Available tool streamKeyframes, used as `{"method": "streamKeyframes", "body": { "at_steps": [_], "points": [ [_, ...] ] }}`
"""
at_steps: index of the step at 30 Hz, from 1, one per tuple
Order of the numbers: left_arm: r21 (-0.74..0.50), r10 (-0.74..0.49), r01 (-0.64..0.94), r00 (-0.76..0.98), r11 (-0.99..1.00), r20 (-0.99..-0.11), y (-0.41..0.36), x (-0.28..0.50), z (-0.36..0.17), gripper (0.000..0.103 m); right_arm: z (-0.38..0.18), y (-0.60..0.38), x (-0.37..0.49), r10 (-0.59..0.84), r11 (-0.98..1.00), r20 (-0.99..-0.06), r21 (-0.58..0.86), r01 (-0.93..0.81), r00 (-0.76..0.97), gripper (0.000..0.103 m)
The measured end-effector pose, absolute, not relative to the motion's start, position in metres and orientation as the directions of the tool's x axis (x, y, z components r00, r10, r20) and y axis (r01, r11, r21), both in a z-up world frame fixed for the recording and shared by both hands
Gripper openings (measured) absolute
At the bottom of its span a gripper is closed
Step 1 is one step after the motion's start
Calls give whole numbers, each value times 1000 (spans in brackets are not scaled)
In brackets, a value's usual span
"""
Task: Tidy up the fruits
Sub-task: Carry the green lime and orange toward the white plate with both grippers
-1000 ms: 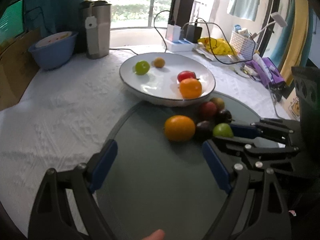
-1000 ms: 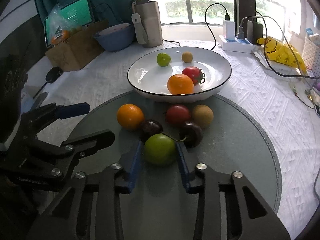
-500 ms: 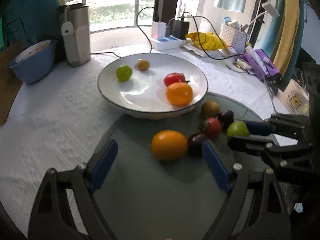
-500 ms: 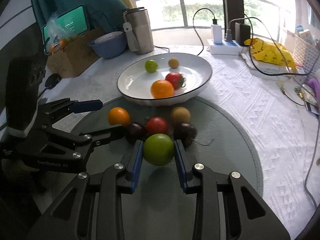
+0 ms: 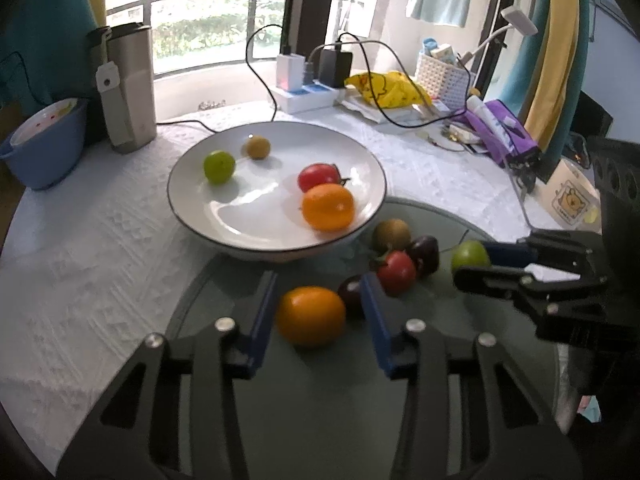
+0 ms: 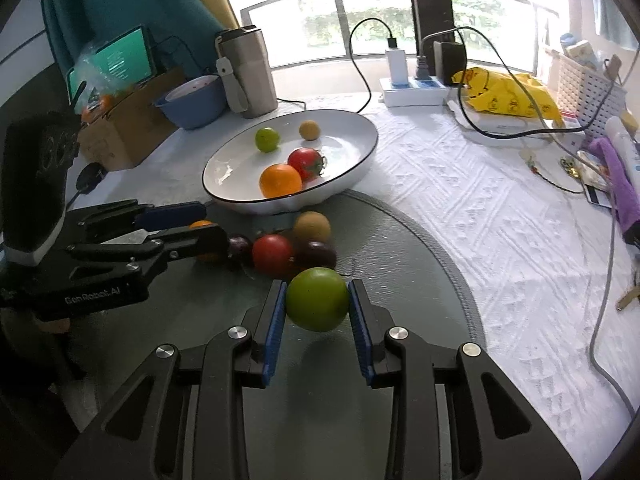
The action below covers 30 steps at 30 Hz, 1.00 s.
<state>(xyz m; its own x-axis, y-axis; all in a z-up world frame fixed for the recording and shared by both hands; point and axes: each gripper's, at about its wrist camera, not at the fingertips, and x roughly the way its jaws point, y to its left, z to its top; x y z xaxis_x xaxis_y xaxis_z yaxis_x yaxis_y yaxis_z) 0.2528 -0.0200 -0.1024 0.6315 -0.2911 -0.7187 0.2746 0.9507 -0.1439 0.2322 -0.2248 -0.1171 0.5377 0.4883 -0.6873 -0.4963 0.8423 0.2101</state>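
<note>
Table (image 5: pixel 80 264) under a white textured cloth. Directly on it: round grey-green mat (image 6: pixel 420 248) at the near edge, white plate (image 5: pixel 200 216) partly overlapping the mat's far rim, steel tumbler (image 5: pixel 128 88), blue bowl (image 5: pixel 44 152), cardboard box (image 6: pixel 120 136), power strip (image 6: pixel 412 90), yellow bag (image 6: pixel 508 96), white basket (image 6: pixel 584 92).

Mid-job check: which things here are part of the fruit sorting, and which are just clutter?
Job: white plate; green fruit in right tongs; orange between closing left tongs; red tomato.

Clutter: steel tumbler; blue bowl; power strip; yellow bag.
</note>
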Motion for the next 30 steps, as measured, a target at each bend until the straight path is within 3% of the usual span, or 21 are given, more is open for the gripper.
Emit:
{"method": "streamKeyframes", "body": {
  "at_steps": [9,30],
  "points": [
    [-174,-303,266,585,948,-752,-5,250,-113,44,-117,-228,230,481,848,-687,207,-488,544,34],
    [-163,-301,273,603,948,-739,-6,253,-112,41,-107,-232,222,471,855,-673,188,-484,571,34]
  ]
}}
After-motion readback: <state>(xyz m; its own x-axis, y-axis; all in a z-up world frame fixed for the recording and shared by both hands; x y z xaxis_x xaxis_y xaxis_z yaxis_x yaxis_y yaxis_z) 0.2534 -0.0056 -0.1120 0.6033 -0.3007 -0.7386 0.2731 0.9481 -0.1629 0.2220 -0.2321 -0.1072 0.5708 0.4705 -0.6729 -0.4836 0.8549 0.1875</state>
